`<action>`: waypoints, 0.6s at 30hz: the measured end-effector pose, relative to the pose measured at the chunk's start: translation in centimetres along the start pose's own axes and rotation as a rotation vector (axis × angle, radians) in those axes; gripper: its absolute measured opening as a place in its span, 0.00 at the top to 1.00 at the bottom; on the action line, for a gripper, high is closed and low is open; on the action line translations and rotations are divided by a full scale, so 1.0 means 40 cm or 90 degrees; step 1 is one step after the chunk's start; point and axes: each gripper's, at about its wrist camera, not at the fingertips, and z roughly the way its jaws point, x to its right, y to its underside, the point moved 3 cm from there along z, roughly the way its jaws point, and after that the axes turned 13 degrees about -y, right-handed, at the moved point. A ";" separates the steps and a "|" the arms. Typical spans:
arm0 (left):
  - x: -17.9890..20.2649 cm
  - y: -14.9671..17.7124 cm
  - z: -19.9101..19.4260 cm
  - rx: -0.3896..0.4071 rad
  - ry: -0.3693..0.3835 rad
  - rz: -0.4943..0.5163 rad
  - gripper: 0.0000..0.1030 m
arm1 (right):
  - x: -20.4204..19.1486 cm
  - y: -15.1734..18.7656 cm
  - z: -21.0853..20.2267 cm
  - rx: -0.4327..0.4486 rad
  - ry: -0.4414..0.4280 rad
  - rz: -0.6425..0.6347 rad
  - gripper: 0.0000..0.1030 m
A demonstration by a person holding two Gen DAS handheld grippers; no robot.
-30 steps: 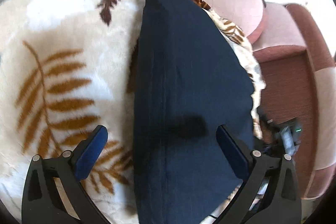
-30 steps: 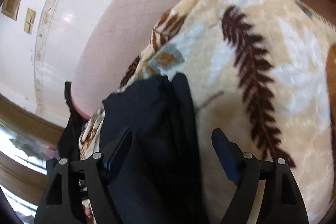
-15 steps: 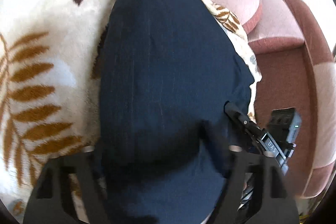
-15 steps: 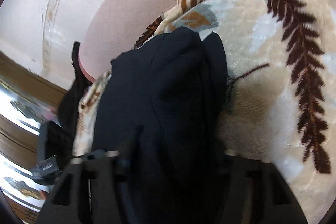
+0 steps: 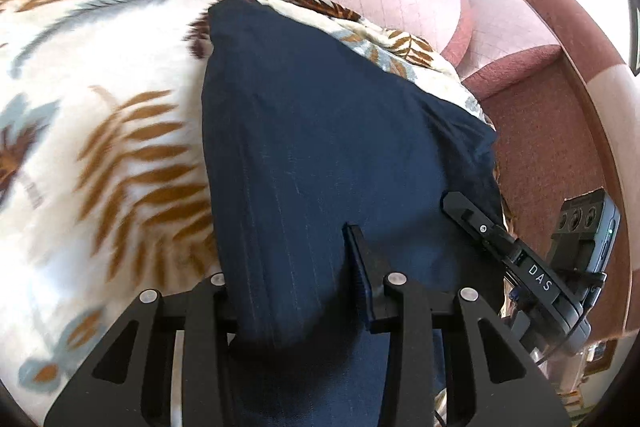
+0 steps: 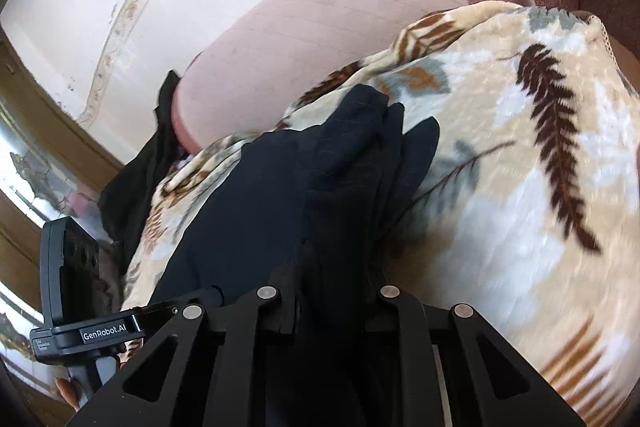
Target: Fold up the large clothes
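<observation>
While pinched, navy garment (image 5: 320, 147) btwn both claws

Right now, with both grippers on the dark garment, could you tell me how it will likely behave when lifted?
The garment is probably floppy: it drapes over the blanket and bunches in layers at its far end. It likely sags between the left gripper and right gripper. Its woven look suggests it won't slip.

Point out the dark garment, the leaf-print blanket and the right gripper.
dark garment (image 5: 320, 131), left wrist view, flat middle of the cloth.
leaf-print blanket (image 6: 520, 187), right wrist view, bare patch beside the garment.
right gripper (image 6: 332, 307), right wrist view, between its fingertips.
</observation>
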 end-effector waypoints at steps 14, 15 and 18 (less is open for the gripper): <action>-0.302 0.344 -0.073 -0.101 -0.019 -0.095 0.38 | -0.115 0.415 0.006 -0.073 -0.036 0.096 0.65; -0.314 0.350 -0.078 -0.105 0.000 -0.111 0.38 | -0.098 0.436 0.011 -0.082 -0.018 0.100 0.62; -0.326 0.347 -0.151 -0.056 0.001 -0.096 0.39 | -0.101 0.422 -0.045 -0.059 0.000 0.125 0.57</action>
